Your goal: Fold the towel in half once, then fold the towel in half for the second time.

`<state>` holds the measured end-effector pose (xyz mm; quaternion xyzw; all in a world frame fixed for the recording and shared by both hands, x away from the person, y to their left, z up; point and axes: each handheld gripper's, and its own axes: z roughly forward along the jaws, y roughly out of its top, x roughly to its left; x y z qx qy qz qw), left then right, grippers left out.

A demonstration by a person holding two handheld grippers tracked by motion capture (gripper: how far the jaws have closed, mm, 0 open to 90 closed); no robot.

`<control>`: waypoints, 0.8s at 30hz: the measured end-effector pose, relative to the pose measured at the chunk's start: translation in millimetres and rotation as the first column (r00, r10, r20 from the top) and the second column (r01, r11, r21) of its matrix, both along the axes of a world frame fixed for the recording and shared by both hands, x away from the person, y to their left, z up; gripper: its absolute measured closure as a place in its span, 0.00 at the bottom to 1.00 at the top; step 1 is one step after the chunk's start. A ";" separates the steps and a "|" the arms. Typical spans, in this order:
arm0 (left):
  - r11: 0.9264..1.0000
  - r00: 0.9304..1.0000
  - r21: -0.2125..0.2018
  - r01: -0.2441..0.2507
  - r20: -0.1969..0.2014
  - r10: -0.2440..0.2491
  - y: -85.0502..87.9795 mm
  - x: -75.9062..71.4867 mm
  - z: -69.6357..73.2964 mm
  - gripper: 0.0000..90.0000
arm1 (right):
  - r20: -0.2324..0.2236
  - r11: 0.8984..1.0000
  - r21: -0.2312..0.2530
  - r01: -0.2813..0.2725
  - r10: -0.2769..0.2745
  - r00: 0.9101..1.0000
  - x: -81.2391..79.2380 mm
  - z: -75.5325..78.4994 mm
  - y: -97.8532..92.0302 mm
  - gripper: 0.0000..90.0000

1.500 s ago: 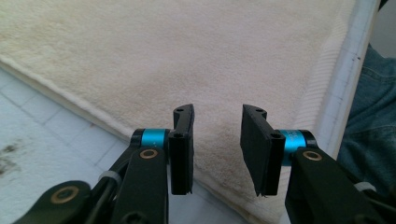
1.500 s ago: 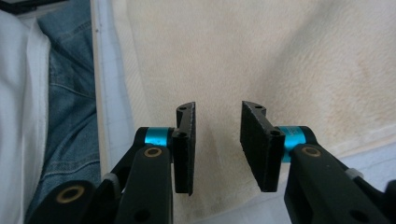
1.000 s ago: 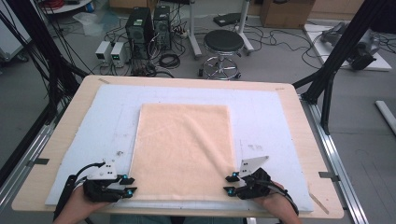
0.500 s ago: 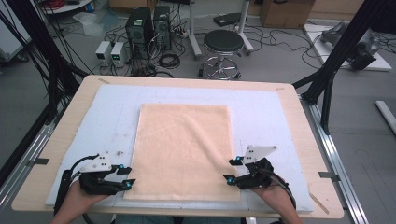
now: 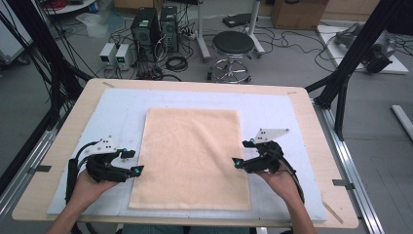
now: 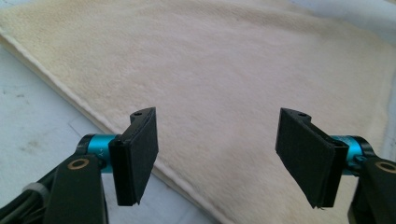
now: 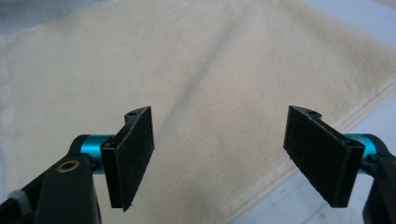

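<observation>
Since a second ago, both hands drawn up off the towel's near corners, jaws just opening. Peach towel (image 5: 191, 158) flat mid-table on white mat (image 5: 287, 112). Left gripper (image 5: 130, 162) and right gripper (image 5: 244, 153) spread, empty, at its side edges. No legible writing.

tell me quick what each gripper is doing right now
left gripper: jaws just opening, nothing held, over the towel edge.
right gripper: jaws just opening, nothing held.

A peach towel (image 5: 191, 156) lies flat on the white mat (image 5: 272, 105) of the table (image 5: 302, 105), nothing standing on it; open mat borders it on all sides, and black frame posts (image 5: 348, 68) flank the table's edges
</observation>
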<state>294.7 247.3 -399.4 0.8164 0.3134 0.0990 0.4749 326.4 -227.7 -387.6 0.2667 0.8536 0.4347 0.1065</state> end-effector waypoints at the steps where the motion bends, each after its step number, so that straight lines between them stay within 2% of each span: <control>1: 1.000 1.000 -0.011 -0.003 0.003 0.003 -0.9 3.5 1.2 0.33 | 0.004 1.000 0.001 0.002 -0.002 1.000 4.3 1.5 1.7 0.26; 4: 1.000 1.000 -0.023 -0.010 0.009 0.010 -3.1 12.4 5.3 0.33 | 0.009 1.000 -0.002 0.004 -0.004 1.000 16.8 5.9 7.0 0.26; 8: 1.000 1.000 -0.007 -0.023 0.018 0.023 -4.8 25.7 12.7 0.33 | 0.007 1.000 -0.026 -0.001 0.001 1.000 33.0 11.1 13.3 0.26; 13: 0.999 0.998 0.005 -0.043 0.035 0.043 -5.1 42.4 21.0 0.33 | 0.002 0.999 -0.039 -0.003 0.004 1.000 44.3 12.2 18.9 0.26; 15: 0.999 0.999 0.016 -0.041 0.025 0.041 -6.0 50.9 22.4 0.33 | -0.004 0.999 -0.046 -0.004 0.004 1.000 49.4 11.1 20.1 0.26; 18: 0.999 0.998 0.013 -0.051 0.021 0.051 -7.4 62.0 23.1 0.32 | -0.012 0.999 -0.048 -0.001 0.001 1.000 56.6 10.7 20.9 0.26; 19: 0.998 0.998 0.001 -0.059 0.018 0.059 -7.6 65.0 22.5 0.32 | -0.008 0.998 -0.057 -0.001 0.001 1.000 58.2 11.3 21.4 0.26; 22: 0.997 0.997 -0.004 -0.076 -0.002 0.076 -4.1 77.9 21.4 0.33 | 0.000 0.997 -0.077 0.001 -0.001 1.000 66.3 16.5 21.8 0.26; 24: 0.995 0.995 -0.011 -0.094 -0.023 0.094 -1.4 88.2 22.2 0.33 | -0.005 0.998 -0.069 0.009 -0.010 1.000 74.8 22.5 20.1 0.26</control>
